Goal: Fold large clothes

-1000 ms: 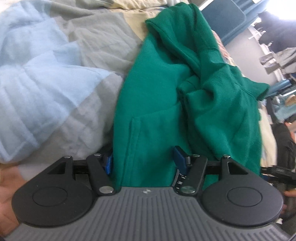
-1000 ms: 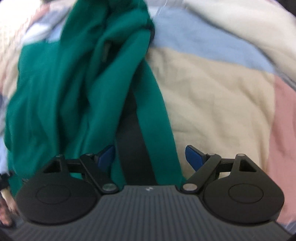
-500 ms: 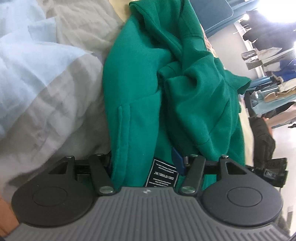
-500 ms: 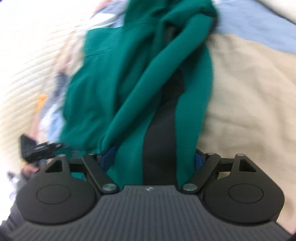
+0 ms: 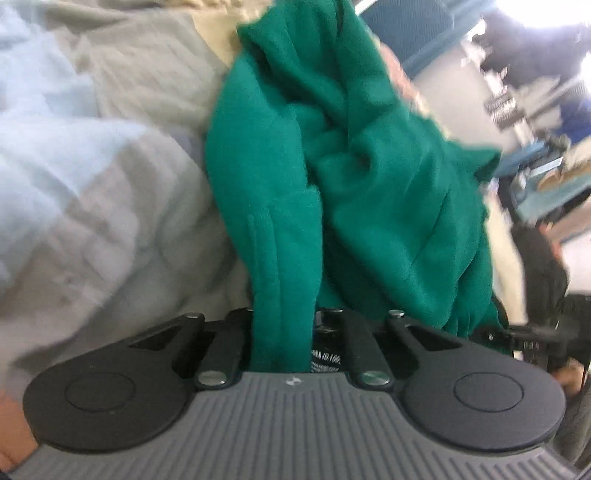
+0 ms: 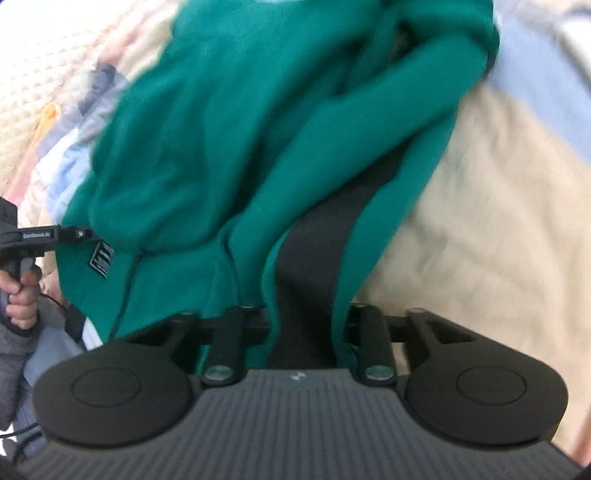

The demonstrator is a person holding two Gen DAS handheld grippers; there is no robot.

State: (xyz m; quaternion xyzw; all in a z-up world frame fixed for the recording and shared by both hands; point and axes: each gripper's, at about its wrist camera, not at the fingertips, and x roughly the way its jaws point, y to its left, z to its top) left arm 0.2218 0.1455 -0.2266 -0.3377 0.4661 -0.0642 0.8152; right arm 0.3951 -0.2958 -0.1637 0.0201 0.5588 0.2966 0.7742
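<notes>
A crumpled green hoodie (image 5: 369, 192) lies on a patchwork quilt (image 5: 110, 184) of light blue, grey and beige. My left gripper (image 5: 291, 332) is closing its jaws on a bunched edge of the hoodie, beside a black label (image 5: 325, 358); fabric fills the gap and hides the pads. My right gripper (image 6: 306, 325) is also closing, with a fold of the green hoodie (image 6: 240, 129) and its dark lining (image 6: 317, 251) pinched between the jaws. In the right wrist view the left gripper (image 6: 44, 236) shows at the hoodie's left edge, held by a hand (image 6: 20, 295).
The beige and blue quilt (image 6: 498, 221) stretches to the right of the hoodie. Beyond the bed stand a teal chair back (image 5: 406, 26) and cluttered shelves (image 5: 546, 173). A person's dark clothing (image 5: 543, 273) is at the right edge.
Both grippers have gone from wide open around the fabric to closed on it. The right wrist view has rolled and risen a little, and the hoodie now stretches between the two grippers.
</notes>
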